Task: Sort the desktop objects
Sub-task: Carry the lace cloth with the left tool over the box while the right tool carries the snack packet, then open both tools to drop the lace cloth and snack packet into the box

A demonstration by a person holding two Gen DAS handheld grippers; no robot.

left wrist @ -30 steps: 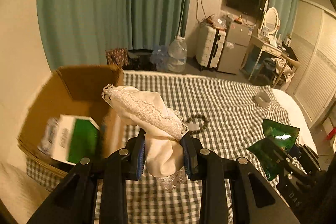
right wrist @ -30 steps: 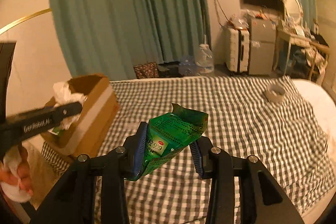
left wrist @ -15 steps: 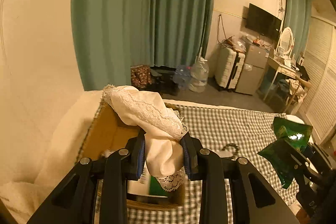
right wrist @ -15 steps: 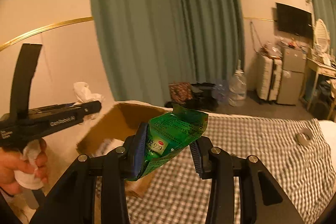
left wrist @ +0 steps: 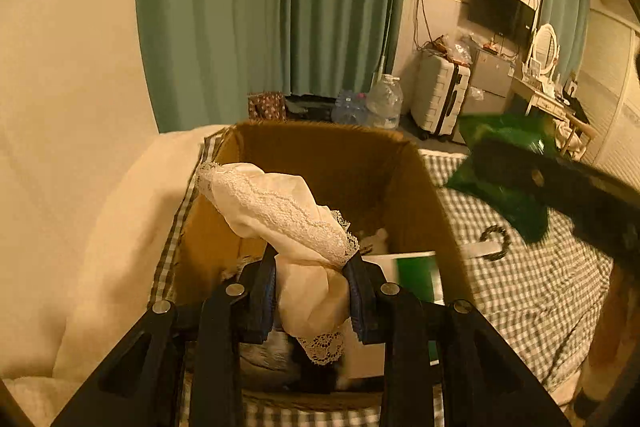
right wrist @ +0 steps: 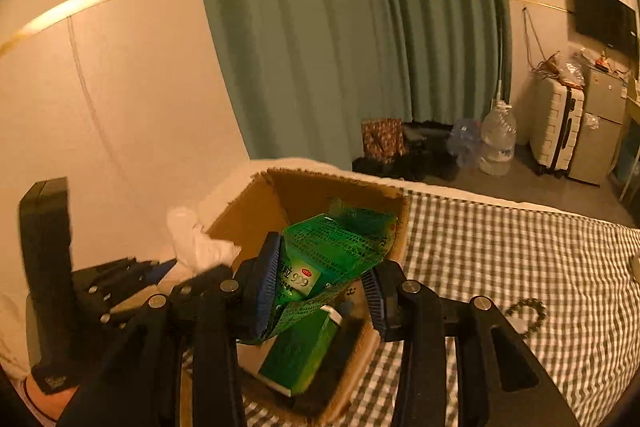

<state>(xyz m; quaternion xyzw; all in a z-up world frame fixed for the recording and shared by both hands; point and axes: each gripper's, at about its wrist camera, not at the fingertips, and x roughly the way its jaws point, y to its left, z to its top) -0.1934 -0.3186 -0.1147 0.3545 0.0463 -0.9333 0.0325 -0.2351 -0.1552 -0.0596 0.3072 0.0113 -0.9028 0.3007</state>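
Observation:
My left gripper [left wrist: 314, 293] is shut on a cream lace-trimmed cloth [left wrist: 288, 215] and holds it above the open cardboard box [left wrist: 320, 155]. My right gripper [right wrist: 320, 291] is shut on a crumpled green packet [right wrist: 332, 251] and holds it over the same box [right wrist: 300, 195]. The packet also shows at the right of the left wrist view [left wrist: 508, 167]. A green and white carton [right wrist: 300, 355] lies inside the box. The cloth and left gripper show at the left of the right wrist view [right wrist: 196, 247].
The box stands on a checked cloth [right wrist: 500, 259] over a bed. A dark bead bracelet [right wrist: 528, 311] lies on the cloth to the right of the box. Beyond the bed are green curtains, water bottles [right wrist: 496, 139], a white suitcase [right wrist: 556, 131] and a small fridge.
Both grippers have moved left and forward, from over the checked cloth to above the cardboard box. Each still holds its item. The box now fills the lower middle of both views.

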